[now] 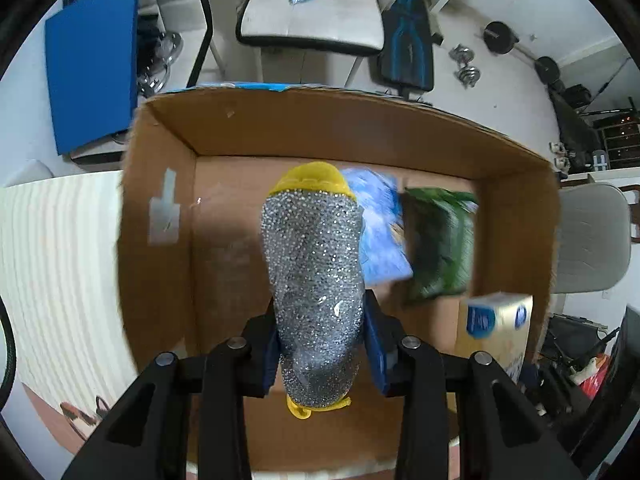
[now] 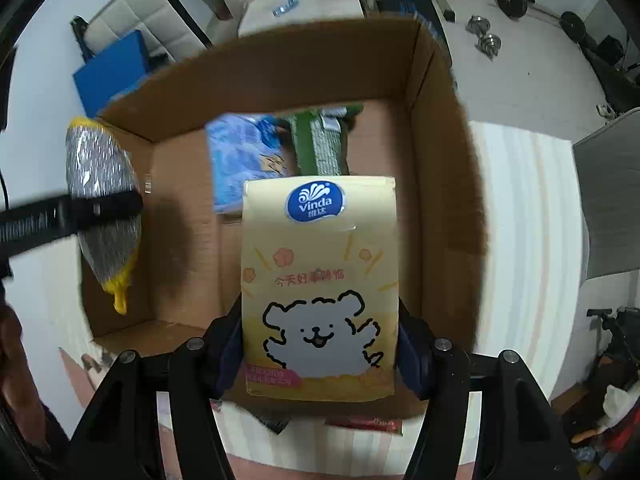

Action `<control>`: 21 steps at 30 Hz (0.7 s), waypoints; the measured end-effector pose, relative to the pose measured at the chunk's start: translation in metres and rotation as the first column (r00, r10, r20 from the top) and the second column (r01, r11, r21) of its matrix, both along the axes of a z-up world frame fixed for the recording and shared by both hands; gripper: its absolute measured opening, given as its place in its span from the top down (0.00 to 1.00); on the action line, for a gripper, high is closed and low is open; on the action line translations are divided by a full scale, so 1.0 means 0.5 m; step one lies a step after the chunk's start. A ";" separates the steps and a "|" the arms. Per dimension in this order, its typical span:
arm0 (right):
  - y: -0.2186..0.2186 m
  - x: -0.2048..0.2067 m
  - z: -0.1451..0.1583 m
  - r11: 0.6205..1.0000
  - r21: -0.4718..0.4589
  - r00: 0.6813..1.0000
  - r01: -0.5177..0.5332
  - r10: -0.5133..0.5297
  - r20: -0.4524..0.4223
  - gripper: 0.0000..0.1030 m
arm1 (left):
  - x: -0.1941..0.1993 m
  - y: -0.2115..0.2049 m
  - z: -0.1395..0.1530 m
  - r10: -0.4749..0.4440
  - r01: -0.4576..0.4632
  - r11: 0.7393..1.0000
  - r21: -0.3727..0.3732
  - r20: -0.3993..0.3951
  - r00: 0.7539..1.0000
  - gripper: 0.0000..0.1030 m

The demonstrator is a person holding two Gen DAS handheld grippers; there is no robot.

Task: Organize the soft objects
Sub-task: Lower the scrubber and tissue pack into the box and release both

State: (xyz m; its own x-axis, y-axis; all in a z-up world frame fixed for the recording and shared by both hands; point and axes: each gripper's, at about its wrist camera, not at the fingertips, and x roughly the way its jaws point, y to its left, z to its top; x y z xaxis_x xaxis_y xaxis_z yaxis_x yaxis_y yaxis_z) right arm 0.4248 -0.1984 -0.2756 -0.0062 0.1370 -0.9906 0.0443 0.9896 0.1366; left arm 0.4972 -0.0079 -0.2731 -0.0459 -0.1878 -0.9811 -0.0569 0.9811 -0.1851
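Observation:
My left gripper (image 1: 320, 344) is shut on a silver glittery scrub sponge with yellow ends (image 1: 312, 280), held above the open cardboard box (image 1: 168, 264). It also shows in the right wrist view (image 2: 102, 192). My right gripper (image 2: 320, 352) is shut on a yellow Vinda tissue pack with a cartoon bear (image 2: 320, 272), held over the box (image 2: 444, 152). That pack shows at the right in the left wrist view (image 1: 500, 324). On the box floor lie a blue packet (image 1: 382, 228) (image 2: 244, 160) and a green packet (image 1: 440, 240) (image 2: 324, 144).
The box stands on a pale striped mat (image 1: 60, 264) (image 2: 528, 208). Behind it are a white chair (image 1: 312, 12), a blue panel (image 1: 92, 60), dumbbells (image 1: 466, 66) and weight plates on the floor. A grey chair (image 1: 592, 240) stands at the right.

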 end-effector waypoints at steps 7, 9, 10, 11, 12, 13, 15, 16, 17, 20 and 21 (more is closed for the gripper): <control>0.015 0.027 -0.079 1.000 -0.013 0.999 -0.007 0.006 -0.053 0.36 | 0.068 0.011 -0.084 -0.006 0.008 0.999 0.031 -0.062 0.998 0.68; 0.019 0.026 -0.095 1.000 -0.019 0.998 -0.014 0.012 -0.066 0.36 | 0.079 0.011 -0.100 -0.015 0.018 0.999 0.035 -0.071 0.997 0.68; 0.020 0.025 -0.101 1.000 -0.023 0.997 -0.017 0.015 -0.072 0.36 | 0.082 0.010 -0.107 -0.023 0.026 0.999 0.037 -0.077 0.997 0.68; 0.021 0.025 -0.108 0.999 -0.027 0.997 -0.021 0.019 -0.079 0.36 | 0.087 0.007 -0.113 -0.028 0.032 0.999 0.041 -0.081 0.996 0.67; 0.025 0.027 -0.119 0.999 -0.031 0.996 -0.023 0.020 -0.087 0.36 | 0.088 0.005 -0.116 -0.033 0.037 0.998 0.045 -0.086 0.996 0.65; 0.029 0.034 -0.132 0.999 -0.032 0.995 -0.025 0.022 -0.093 0.36 | 0.089 0.000 -0.116 -0.041 0.045 0.998 0.052 -0.090 0.995 0.65; 0.034 0.032 -0.143 0.998 -0.045 0.994 -0.037 0.032 -0.107 0.36 | 0.093 -0.002 -0.122 -0.045 0.054 0.995 0.080 -0.106 0.993 0.65; 0.037 0.032 -0.146 0.998 -0.048 0.993 -0.041 0.036 -0.110 0.36 | 0.094 0.001 -0.124 -0.038 0.047 0.996 0.078 -0.112 0.993 0.65; 0.039 0.031 -0.149 0.998 -0.048 0.993 -0.043 0.037 -0.113 0.36 | 0.094 0.004 -0.124 -0.029 0.037 0.997 0.065 -0.119 0.992 0.63; 0.041 0.037 -0.153 0.998 -0.049 0.993 -0.041 0.035 -0.116 0.32 | 0.095 0.020 -0.115 0.001 0.003 0.999 0.036 -0.111 0.994 0.52; 0.041 0.040 -0.152 0.998 -0.047 0.993 -0.035 0.030 -0.114 0.27 | 0.093 0.023 -0.108 0.005 -0.002 1.000 0.031 -0.102 0.995 0.51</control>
State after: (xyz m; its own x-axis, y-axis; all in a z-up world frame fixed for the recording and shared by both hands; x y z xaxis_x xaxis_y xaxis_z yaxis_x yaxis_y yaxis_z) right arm 0.4448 -0.1778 -0.3517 -0.1224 0.0868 -0.9887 0.0243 0.9961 0.0844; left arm 0.5440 0.0037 -0.3268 -0.1458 -0.1581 -0.9766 -0.0775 0.9859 -0.1481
